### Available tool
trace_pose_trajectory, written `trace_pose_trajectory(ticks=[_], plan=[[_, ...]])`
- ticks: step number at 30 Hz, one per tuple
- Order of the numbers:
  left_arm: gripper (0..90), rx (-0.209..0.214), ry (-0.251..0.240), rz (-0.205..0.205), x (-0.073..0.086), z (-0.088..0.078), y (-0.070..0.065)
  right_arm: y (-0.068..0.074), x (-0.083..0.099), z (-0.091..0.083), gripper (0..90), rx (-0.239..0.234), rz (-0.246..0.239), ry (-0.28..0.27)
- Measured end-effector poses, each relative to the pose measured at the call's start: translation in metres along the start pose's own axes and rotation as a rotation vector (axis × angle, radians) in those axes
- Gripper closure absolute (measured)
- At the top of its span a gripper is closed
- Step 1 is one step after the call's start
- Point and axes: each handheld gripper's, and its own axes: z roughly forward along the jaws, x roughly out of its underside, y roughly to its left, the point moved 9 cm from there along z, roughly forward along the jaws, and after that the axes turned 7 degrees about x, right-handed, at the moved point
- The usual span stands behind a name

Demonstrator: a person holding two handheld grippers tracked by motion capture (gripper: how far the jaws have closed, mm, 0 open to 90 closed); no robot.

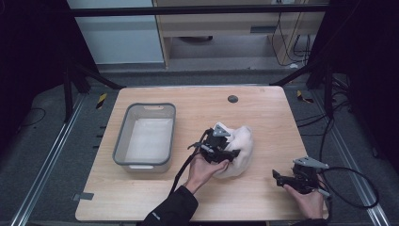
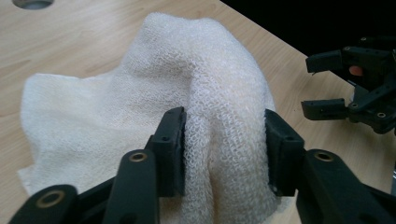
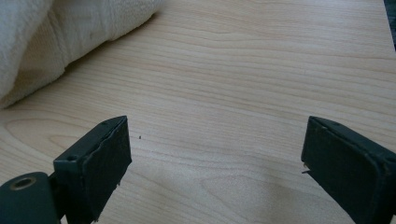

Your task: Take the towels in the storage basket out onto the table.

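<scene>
1. Two claws are at work, and only my left claw (image 2: 224, 149) has anything: its jaws are closed partway onto a raised fold of the towel (image 2: 140, 107), cloth bunched between the pads, so I judge the grip is meant to gather a thick ridge and not a thin edge that would slip.
2. That towel (image 1: 237, 148) lies crumpled near the middle of the bench (image 1: 263, 108), a little toward the right edge, with most of it resting on the wood and only the pinched hump pulled up.
3. My left claw (image 1: 225, 151) comes at it from the near side, low and along the bench, which lets the jaws straddle the fold from both flanks.
4. My right claw (image 3: 215, 163) is spread wide with nothing between its jaws, just bare wood; I hold it near the bench's near right corner (image 1: 287, 180), apart from the towel, probably ready to take a second hold.
5. One grey bin (image 1: 123, 141) stands near the left edge, holding nothing; it sits within reach, so I judge it to be the towel's likely destination.
</scene>
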Motion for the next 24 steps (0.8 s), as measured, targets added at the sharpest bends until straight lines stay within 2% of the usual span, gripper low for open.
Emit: trace_pose_trajectory(ticks=[3,8,11,24], plan=[[47.6,0.019,0.008,-0.007,0.001,0.004,-0.005,0.000,0.001,0.000,8.4,0.001,0.001,0.004],[37.2,0.029,0.017,0.017,0.003,0.005,-0.010,0.001,0.001,0.000,8.4,-0.004,-0.001,0.007],[33.1,0.047,0.002,0.026,0.002,0.000,-0.014,0.001,0.001,0.000,8.4,-0.002,0.000,0.006],[27.4,0.038,-0.027,0.072,0.002,-0.030,-0.016,0.000,0.001,0.000,8.2,0.003,0.002,0.006]])
